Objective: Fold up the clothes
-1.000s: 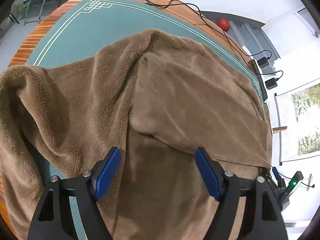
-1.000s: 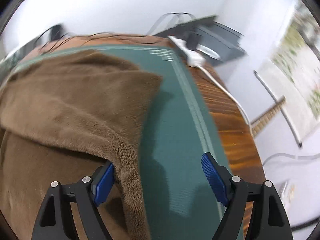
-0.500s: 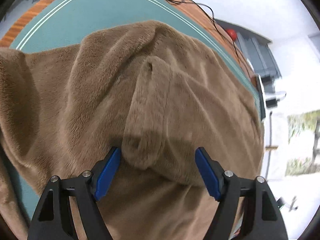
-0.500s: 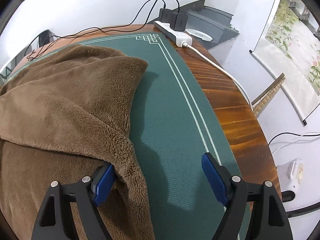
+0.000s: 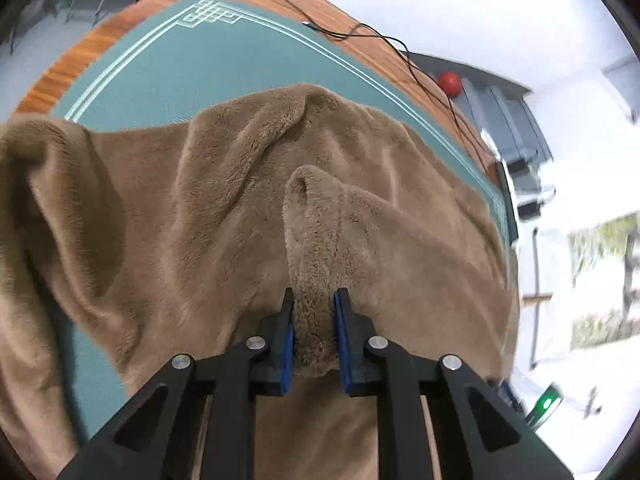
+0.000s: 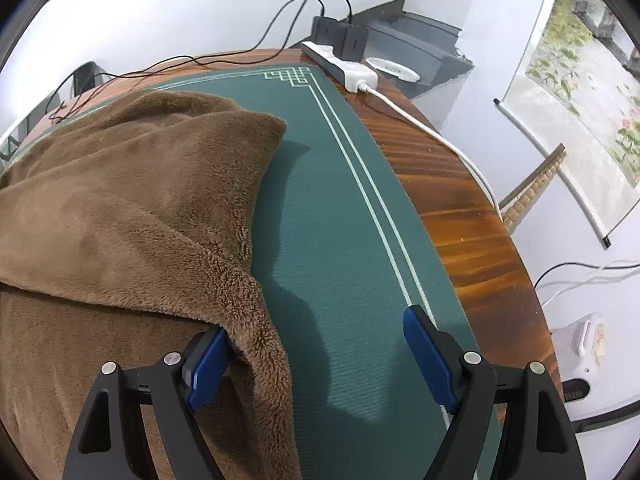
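Observation:
A brown fleece garment (image 5: 180, 200) lies rumpled over a green mat (image 5: 200, 64). My left gripper (image 5: 314, 300) points down at it, and its jaws are closing with a raised ridge of fleece pinched between the blue pads (image 5: 289, 332). In the right wrist view the same garment (image 6: 120, 200) shows a folded-over flap whose corner edge hangs beside the left pad. My right gripper (image 6: 316, 324) stands wide open over the mat (image 6: 340, 220). Its left pad (image 6: 208, 360) touches the fleece edge, while its right pad is over bare mat.
The mat lies on a round wooden table (image 6: 440, 184). A white power strip (image 6: 340, 64) with black adapters and cables sits at the far rim. A red ball (image 5: 449, 80) lies beyond the table. A scroll painting (image 6: 580, 80) hangs on the right wall.
My left jaws have gone from wide apart to closed on a ridge of the fleece, which now stands up between them. The right gripper stays open by the flap's corner.

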